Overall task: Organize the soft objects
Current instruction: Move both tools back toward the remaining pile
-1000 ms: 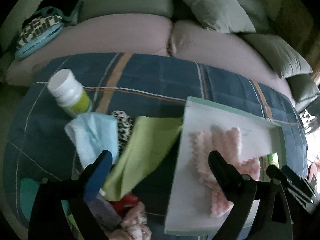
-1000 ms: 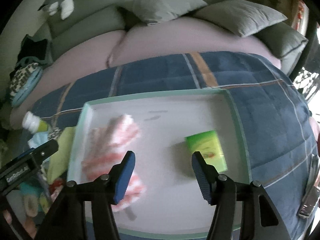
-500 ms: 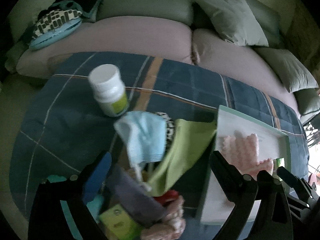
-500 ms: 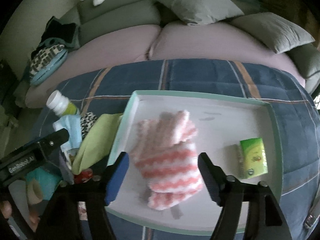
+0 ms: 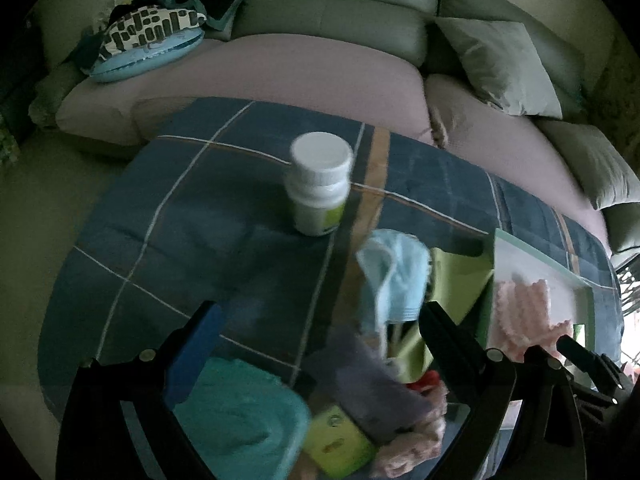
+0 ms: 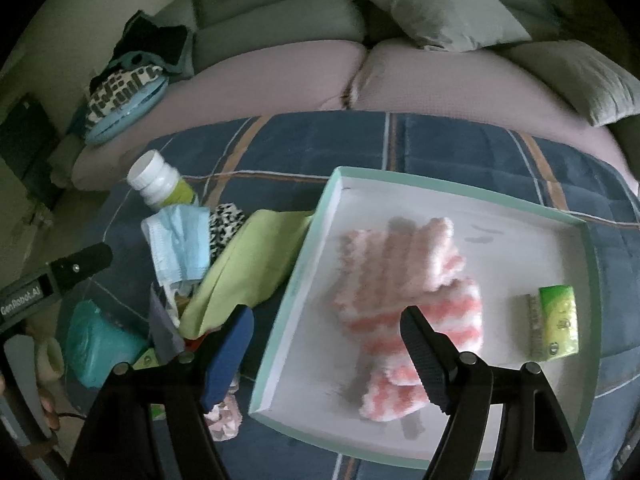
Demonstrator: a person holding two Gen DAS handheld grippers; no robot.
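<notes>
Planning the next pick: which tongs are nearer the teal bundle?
Left. The left tongs hang right over the teal bundle; the right tongs sit off to its right, at the white tray's edge.

Beyond the fingers, a grey-green sofa with pink seat cushions and grey pillows; dim light.

Dim, greenish light fills both fisheye views, the brightest glare apparently coming from the far right edge, while motion blur smears the pink striped towel and the cloth pile, and edges bow into black vignette around the sofa.
</notes>
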